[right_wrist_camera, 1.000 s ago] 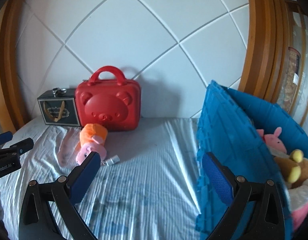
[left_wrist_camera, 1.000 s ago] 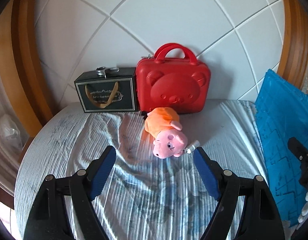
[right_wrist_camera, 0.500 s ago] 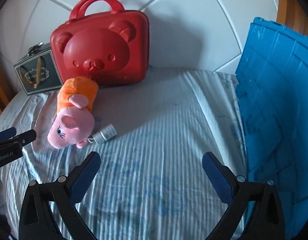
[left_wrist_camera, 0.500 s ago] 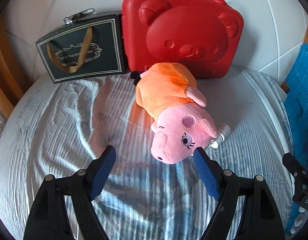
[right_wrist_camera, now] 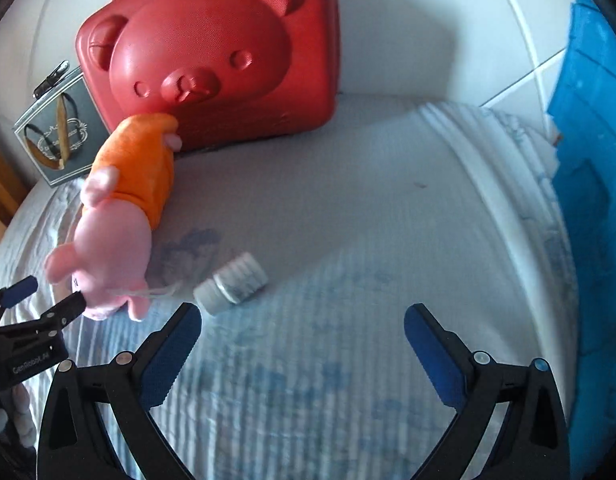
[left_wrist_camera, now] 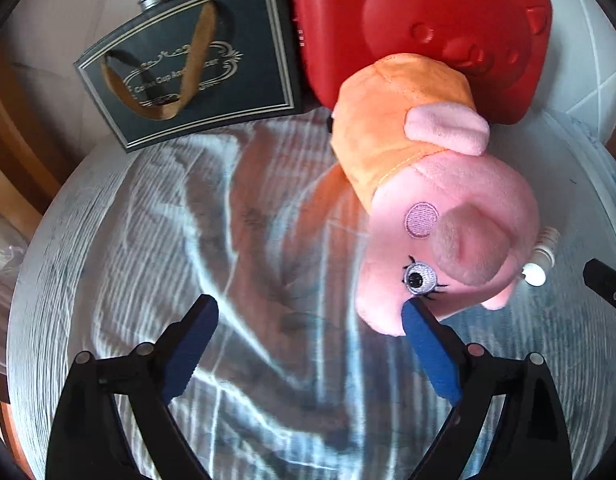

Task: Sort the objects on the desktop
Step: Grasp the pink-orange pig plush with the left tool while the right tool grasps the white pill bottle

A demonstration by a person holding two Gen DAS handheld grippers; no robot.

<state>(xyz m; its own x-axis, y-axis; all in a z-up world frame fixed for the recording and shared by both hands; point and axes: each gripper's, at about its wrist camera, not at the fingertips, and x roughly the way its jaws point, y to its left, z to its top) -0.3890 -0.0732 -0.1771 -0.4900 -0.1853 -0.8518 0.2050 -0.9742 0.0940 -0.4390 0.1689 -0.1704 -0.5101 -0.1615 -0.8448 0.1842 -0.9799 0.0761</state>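
A pink pig plush [left_wrist_camera: 439, 208] in an orange top lies on the striped sheet, its feet against the red bear case [left_wrist_camera: 427, 20]. My left gripper [left_wrist_camera: 308, 312] hangs low over the sheet with its jaws opening. Only cloth lies between them, and the right fingertip [left_wrist_camera: 413, 316] sits at the pig's snout. A small white bottle [right_wrist_camera: 232, 280] lies beside the pig's head. Just short of it, my right gripper [right_wrist_camera: 302, 316] is open, its left fingertip [right_wrist_camera: 188, 318] nearest the bottle. In the right wrist view the left gripper [right_wrist_camera: 48, 296] shows by the pig [right_wrist_camera: 116, 216].
A dark gift box [left_wrist_camera: 188, 68] with a tan ribbon handle stands left of the red case [right_wrist_camera: 212, 52] against the white padded wall. A blue plastic crate [right_wrist_camera: 591, 200] rises at the right edge. Wooden trim frames the bed on the left.
Both grippers have come down and forward toward the sheet, so the pig and the bottle now loom much larger. The left jaws stand slightly wider apart than before.
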